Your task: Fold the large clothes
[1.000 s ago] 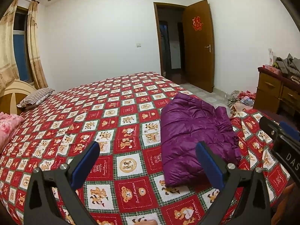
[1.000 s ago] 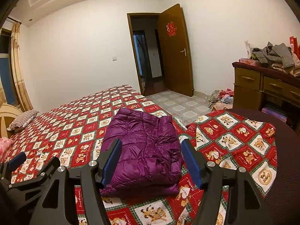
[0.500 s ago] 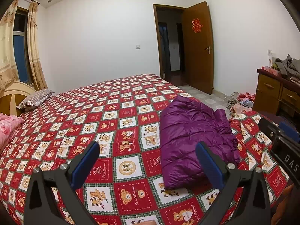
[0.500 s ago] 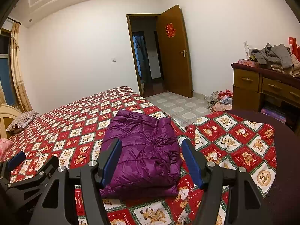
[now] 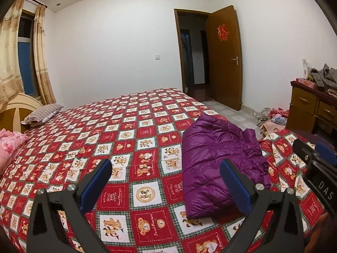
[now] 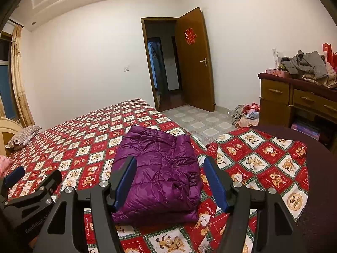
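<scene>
Tools [image 5: 166,181] [image 6: 169,177] agape, empty | jacket [image 6: 160,172] folded | dresser [image 6: 278,99] aside

The purple puffer jacket [image 6: 160,172] is quilted cloth with a slight sheen. The bedspread [image 5: 126,130] is matt printed cloth. The door [image 6: 194,63] and dresser [image 6: 280,101] are glossy varnished wood. Both grippers, left [image 5: 166,181] and right [image 6: 170,178], are matt black plastic with smooth blue pads and metal bolts.
</scene>
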Action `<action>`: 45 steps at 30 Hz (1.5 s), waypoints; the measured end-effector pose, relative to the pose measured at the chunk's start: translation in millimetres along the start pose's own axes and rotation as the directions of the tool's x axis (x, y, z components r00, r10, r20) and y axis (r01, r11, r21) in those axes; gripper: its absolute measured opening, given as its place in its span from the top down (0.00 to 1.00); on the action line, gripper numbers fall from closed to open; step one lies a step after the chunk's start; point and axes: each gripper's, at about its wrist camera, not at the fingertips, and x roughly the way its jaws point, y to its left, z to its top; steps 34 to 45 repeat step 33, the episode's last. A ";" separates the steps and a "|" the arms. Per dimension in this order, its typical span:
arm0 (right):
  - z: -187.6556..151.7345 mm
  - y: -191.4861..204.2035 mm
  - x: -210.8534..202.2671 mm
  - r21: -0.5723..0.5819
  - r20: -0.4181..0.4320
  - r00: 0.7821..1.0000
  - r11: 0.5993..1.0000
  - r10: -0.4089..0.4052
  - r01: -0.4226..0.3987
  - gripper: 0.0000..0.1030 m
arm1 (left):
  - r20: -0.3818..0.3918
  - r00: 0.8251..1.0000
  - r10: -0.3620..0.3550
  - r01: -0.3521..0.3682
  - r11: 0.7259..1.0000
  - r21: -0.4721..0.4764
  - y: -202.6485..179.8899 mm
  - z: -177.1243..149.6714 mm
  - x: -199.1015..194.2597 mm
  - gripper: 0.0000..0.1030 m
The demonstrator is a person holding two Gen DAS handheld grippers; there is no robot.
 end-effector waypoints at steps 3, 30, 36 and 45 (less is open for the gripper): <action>0.1 -1.8 1.0 0.007 -0.002 1.000 1.000 -0.003 0.003 0.35 | 0.000 1.000 0.011 -0.011 1.000 -0.004 0.0 0.1 1.1 0.00; -1.5 1.6 9.1 0.001 -0.018 1.000 1.000 0.006 -0.006 0.35 | -0.017 1.000 -0.009 0.009 0.999 -0.041 4.0 2.8 8.2 0.00; -2.5 4.1 11.9 -0.004 -0.026 1.000 1.000 0.008 -0.008 0.35 | -0.033 0.999 -0.007 0.005 0.999 -0.052 8.1 1.9 13.0 0.00; -2.5 4.1 11.9 -0.004 -0.026 1.000 1.000 0.008 -0.008 0.35 | -0.033 0.999 -0.007 0.005 0.999 -0.052 8.1 1.9 13.0 0.00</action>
